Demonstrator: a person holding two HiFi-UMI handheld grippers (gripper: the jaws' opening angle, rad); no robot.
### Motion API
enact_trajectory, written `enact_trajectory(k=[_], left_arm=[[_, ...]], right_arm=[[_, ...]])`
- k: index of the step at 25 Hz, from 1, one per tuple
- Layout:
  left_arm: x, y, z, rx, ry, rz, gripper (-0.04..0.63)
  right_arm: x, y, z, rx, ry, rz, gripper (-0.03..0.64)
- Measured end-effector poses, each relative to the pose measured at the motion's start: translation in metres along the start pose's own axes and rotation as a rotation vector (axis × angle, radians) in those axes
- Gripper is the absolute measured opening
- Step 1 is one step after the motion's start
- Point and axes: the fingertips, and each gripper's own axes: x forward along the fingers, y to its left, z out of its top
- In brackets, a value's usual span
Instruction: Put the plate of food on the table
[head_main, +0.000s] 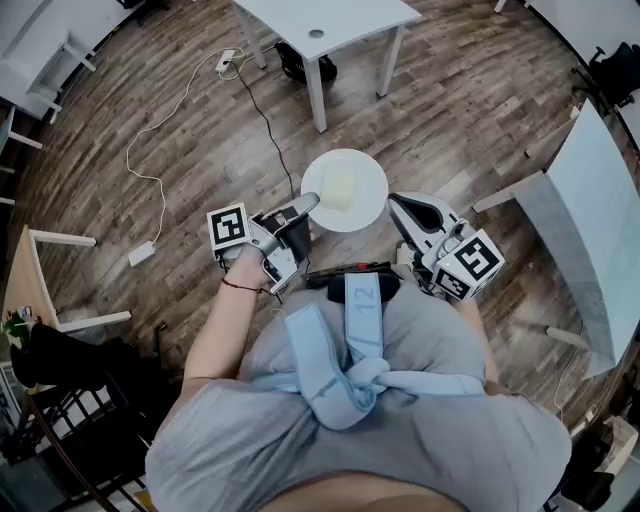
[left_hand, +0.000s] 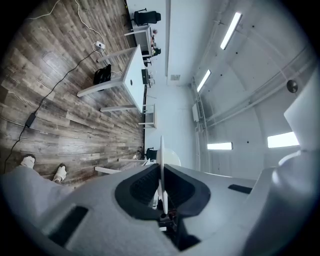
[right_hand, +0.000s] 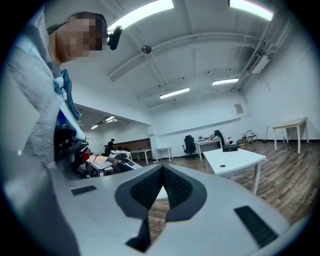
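head view: the round white plate (head_main: 366, 172) with a pale yellow block of food (head_main: 340, 188) is held over the wooden plank floor (head_main: 200, 130), short of the white rectangular table (head_main: 330, 20). the left gripper (head_main: 308, 206) is clamped on the plate's left rim. the right gripper (head_main: 397, 203), just right of the plate, has its jaws together on nothing.

Wood-plank floor (head_main: 450, 90), white table (head_main: 352, 15), bright ceiling strip lights (right_hand: 145, 12).
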Motion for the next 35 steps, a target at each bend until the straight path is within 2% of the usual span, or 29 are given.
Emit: enact_trajectory(k=[7, 22, 35], left_arm=[[0.01, 0.001, 0.002, 0.001, 0.0, -0.002, 0.029], [0.009, -0.01, 0.02, 0.002, -0.006, -0.022, 0.029], [0.009, -0.011, 0.021, -0.012, -0.009, -0.034, 0.029]], right_arm=[[0.0, -0.008, 0.008, 0.054, -0.068, 0.029, 0.034], [0.017, -0.011, 0.023, 0.022, -0.097, 0.033, 0.035], [0.015, -0.01, 0.021, 0.042, -0.11, 0.008, 0.035]])
